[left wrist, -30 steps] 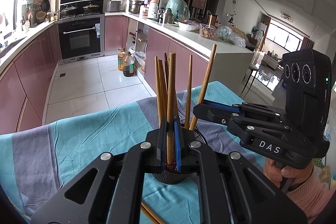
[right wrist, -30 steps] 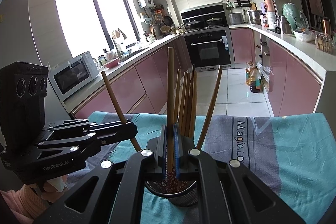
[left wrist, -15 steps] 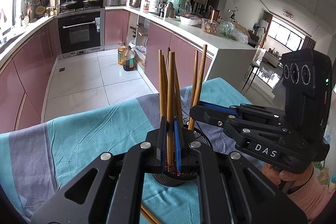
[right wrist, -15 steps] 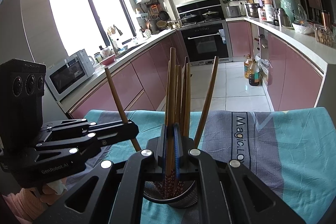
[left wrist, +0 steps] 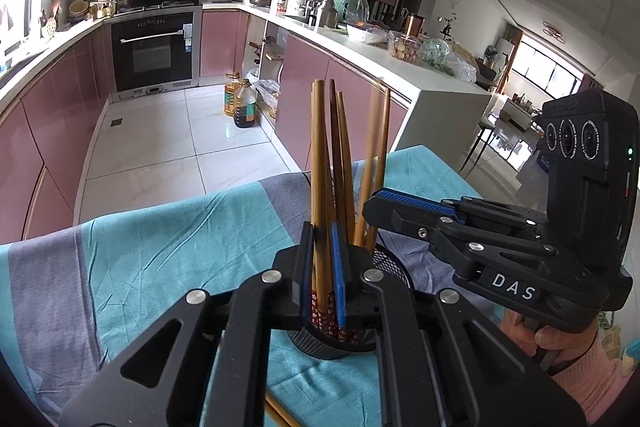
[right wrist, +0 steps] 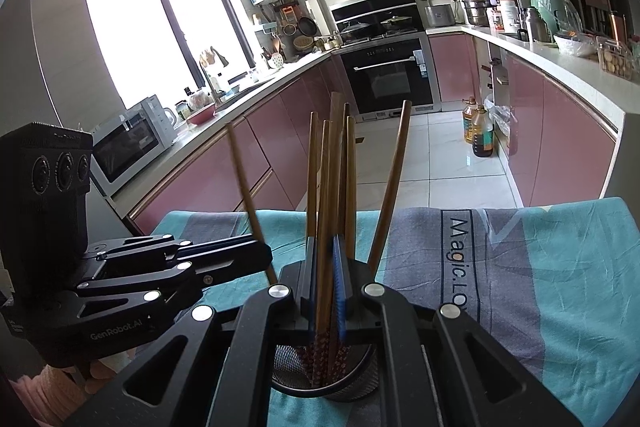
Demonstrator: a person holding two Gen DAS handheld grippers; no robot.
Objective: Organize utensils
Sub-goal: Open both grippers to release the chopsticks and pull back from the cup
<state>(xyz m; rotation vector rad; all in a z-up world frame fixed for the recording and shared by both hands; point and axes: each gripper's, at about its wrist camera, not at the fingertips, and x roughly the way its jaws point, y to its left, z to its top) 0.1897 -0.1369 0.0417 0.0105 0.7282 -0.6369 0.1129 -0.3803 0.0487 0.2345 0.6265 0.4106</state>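
A black mesh holder (left wrist: 384,267) (right wrist: 360,383) stands on the teal and grey cloth and holds several upright wooden chopsticks. My left gripper (left wrist: 322,259) is shut on one chopstick (left wrist: 318,163) whose red patterned lower end is inside the holder. My right gripper (right wrist: 325,267) is shut on another chopstick (right wrist: 324,179), also lowered into the holder. Each gripper shows in the other's view, the right one (left wrist: 372,203) and the left one (right wrist: 268,255), both at the holder. Other chopsticks (right wrist: 394,183) lean in the holder.
More chopsticks (left wrist: 276,415) lie on the cloth (left wrist: 160,239) under my left gripper. The table's far edge (right wrist: 520,207) drops to a tiled kitchen floor. Pink cabinets, an oven and oil bottles (left wrist: 240,99) stand beyond.
Both grippers have lowered their chopsticks deeper into the holder. The chopsticks in the holder now stand closer together and more upright.
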